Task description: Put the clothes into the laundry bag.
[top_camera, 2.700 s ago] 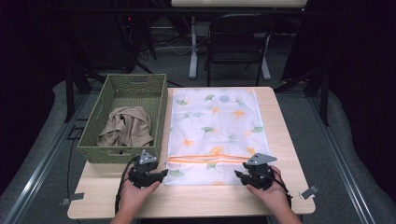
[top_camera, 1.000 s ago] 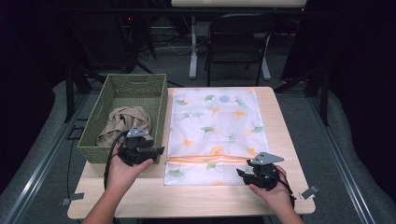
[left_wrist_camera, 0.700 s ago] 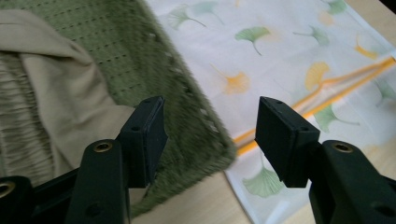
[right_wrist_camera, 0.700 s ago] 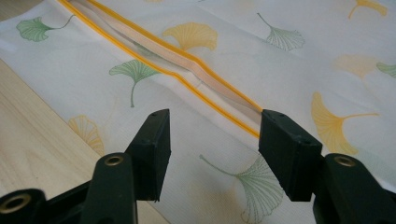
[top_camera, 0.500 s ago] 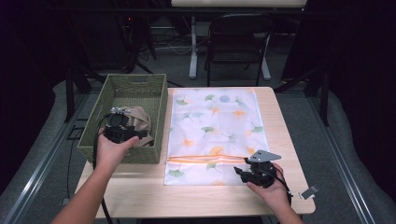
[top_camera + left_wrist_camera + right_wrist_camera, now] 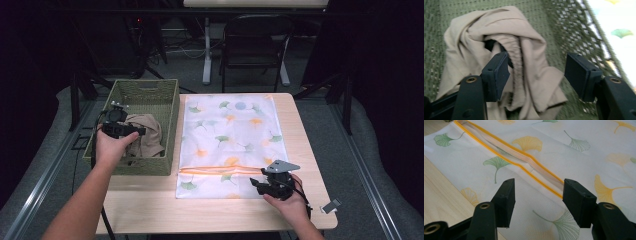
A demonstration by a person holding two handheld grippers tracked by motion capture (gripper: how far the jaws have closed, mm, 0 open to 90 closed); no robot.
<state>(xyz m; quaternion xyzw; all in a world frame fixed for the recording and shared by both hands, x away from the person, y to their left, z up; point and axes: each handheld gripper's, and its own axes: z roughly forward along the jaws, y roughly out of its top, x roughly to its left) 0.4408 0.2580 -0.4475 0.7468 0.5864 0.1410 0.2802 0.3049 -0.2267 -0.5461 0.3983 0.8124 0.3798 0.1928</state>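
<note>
Worktop [image 6: 150, 215], light wood, carrying all items. White leaf-printed bag [image 6: 230, 135], flat along the middle of the worktop, its orange-edged opening [image 6: 220, 171] running parallel to the near edge. Green woven basket [image 6: 170, 125] at the worktop's left edge, holding a crumpled beige garment [image 6: 147, 135]. Left tongs [image 6: 131, 131] over the basket, their jaws having just been opening, now wide above the garment and pressing on nothing. Right tongs [image 6: 256, 184] near the front right corner, wide, resting over the bag just below its opening, nothing gripped.
</note>
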